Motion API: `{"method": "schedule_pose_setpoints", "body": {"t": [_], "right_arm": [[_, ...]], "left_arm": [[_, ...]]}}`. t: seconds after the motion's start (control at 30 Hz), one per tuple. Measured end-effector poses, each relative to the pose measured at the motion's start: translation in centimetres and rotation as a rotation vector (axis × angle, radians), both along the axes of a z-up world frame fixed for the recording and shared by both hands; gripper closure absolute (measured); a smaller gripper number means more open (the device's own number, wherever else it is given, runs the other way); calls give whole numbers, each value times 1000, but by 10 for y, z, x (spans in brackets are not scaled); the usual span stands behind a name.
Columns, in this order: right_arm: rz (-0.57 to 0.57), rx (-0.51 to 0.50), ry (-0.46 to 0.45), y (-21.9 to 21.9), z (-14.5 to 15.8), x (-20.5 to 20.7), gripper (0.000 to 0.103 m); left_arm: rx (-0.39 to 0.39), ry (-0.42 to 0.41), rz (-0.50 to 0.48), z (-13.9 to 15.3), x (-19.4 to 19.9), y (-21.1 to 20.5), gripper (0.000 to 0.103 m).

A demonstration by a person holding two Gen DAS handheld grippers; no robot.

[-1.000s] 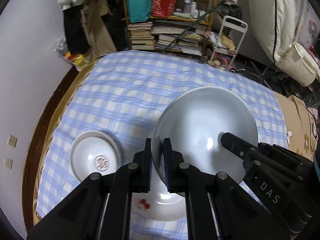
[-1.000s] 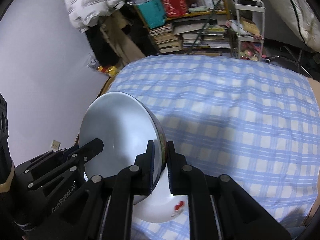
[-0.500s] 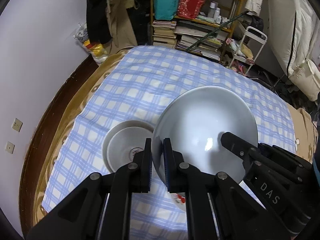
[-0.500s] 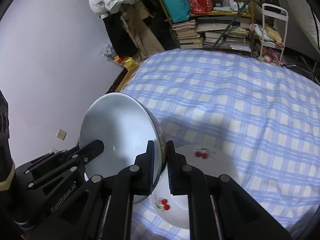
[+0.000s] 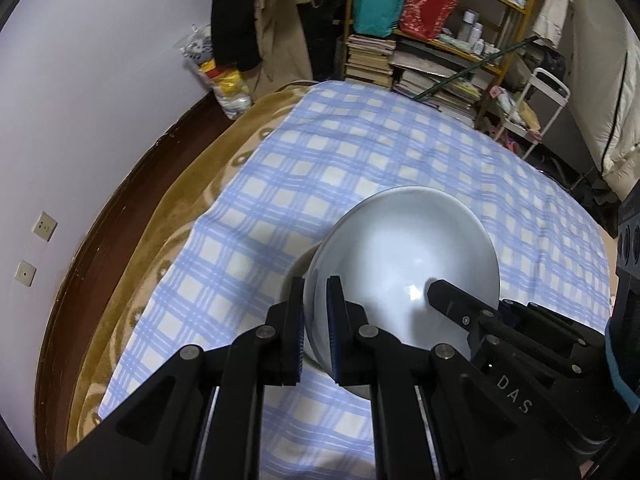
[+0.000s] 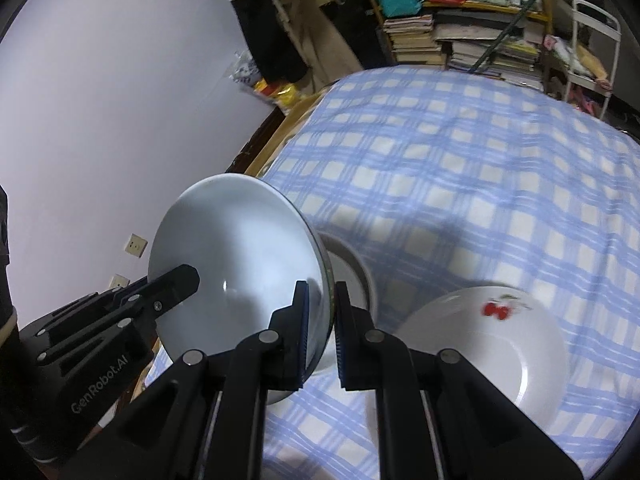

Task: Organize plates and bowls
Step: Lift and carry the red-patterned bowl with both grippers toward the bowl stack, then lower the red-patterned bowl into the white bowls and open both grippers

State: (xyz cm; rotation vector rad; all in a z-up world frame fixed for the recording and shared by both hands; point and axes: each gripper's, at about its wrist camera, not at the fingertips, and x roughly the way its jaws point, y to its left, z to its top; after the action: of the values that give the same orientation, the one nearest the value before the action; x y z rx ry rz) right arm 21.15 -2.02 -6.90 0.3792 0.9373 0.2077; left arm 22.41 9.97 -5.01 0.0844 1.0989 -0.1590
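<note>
Both grippers hold one large white bowl (image 5: 404, 264) by opposite rims, above the blue checked cloth. My left gripper (image 5: 315, 320) is shut on its near-left rim. My right gripper (image 6: 320, 328) is shut on the other rim; the bowl (image 6: 236, 256) shows tilted there. Right under it sits a smaller white bowl (image 6: 352, 264), mostly hidden, its edge just showing in the left wrist view (image 5: 298, 270). A white plate with red cherries (image 6: 488, 340) lies on the cloth to the right of it.
The cloth (image 5: 360, 168) covers a bed with a tan blanket (image 5: 188, 184) and a dark wooden edge (image 5: 100, 248) along the left wall. A cluttered bookshelf (image 5: 432, 52) and a white cart (image 5: 536, 104) stand beyond the far end.
Both grippers have carried the large bowl left, from over the cherry plate to over the smaller bowl, which is now mostly hidden beneath it.
</note>
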Motion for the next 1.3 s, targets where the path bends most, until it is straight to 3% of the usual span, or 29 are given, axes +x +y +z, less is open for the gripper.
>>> {"method": "schedule_pose_setpoints", "body": {"t": [0.17, 0.47, 0.67, 0.87, 1.3], "right_arm": [[31, -29, 30, 18, -18, 15, 90], [28, -63, 85, 16, -46, 27, 90], [41, -53, 105, 17, -57, 30, 90], [39, -19, 115, 11, -68, 30, 86], [78, -56, 108, 15, -60, 30, 82]], "left_arm": [[-37, 48, 36, -23, 10, 20, 93], [-44, 108, 36, -60, 18, 16, 93], [-2, 104, 12, -68, 18, 13, 93], [-9, 119, 7, -77, 15, 16, 93], [22, 72, 14, -66, 15, 25, 91]]}}
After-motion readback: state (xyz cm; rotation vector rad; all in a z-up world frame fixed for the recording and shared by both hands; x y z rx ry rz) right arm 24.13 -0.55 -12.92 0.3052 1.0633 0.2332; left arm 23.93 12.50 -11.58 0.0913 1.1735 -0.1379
